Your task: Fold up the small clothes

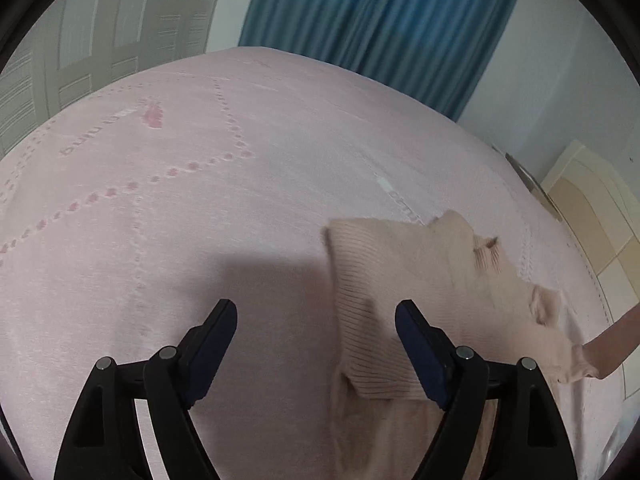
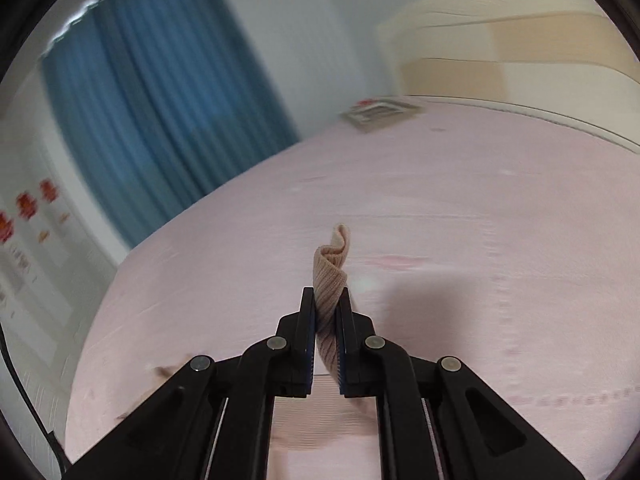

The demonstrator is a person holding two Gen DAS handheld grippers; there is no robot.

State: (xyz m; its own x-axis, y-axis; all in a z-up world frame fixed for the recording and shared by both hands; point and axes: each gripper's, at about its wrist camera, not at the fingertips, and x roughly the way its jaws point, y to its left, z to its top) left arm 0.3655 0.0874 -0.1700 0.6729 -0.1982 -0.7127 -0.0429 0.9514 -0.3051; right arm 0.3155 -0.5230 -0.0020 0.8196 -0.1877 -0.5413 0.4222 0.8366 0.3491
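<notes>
left wrist view:
your left gripper [image 1: 316,322]: fingers spread wide, nothing between the pads
ribbed sweater [image 1: 404,280]: beige, on the pink bedspread [image 1: 200,208], ahead and right of your fingers; lower hem runs under the right finger [image 1: 420,344]
right wrist view:
your right gripper [image 2: 327,304]: fingers pinched narrow on a fold of the ribbed sweater [image 2: 330,280]
fold: sticks up past the fingertips, twisted
bedspread [image 2: 480,240]: beyond and below the fingers

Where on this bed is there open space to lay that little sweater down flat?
The pink bedspread lies bare left of the sweater, out to the dotted paw-print lines. It is tighter by the headboard, where a flat packet lies.
</notes>
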